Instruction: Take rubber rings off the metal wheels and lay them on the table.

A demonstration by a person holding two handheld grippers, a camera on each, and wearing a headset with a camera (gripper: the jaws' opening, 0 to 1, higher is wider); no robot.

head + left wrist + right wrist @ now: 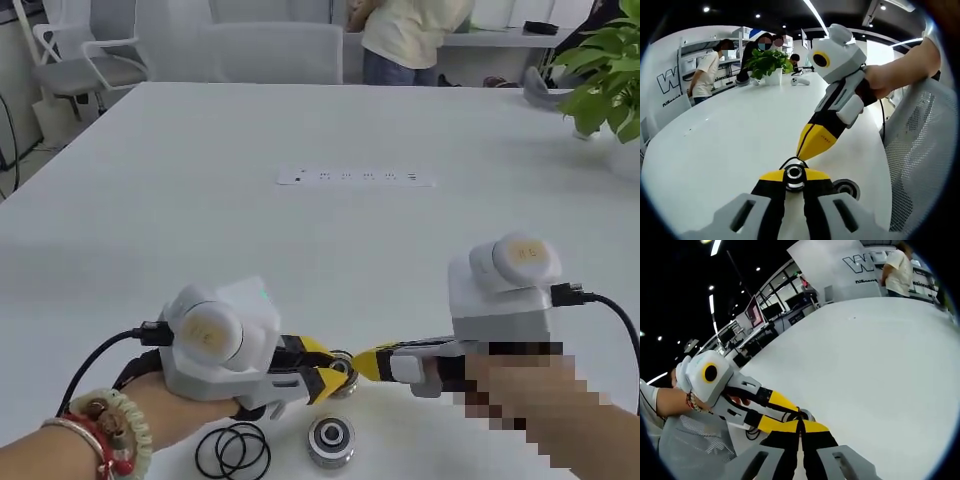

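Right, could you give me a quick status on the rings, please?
Left tongs shut on metal wheel. Right tongs shut on its rubber ring. Loose rings and second wheel lie nearby on table, apart from both.

Head view peers forward and down from just above the near edge of the desk (300,120), close over both grippers, while each gripper view rides low along its own fingers (771,177), with left gripper (794,172) and right gripper (800,421) facing each other nose to nose, all three sharing the wheel (343,371) between them.
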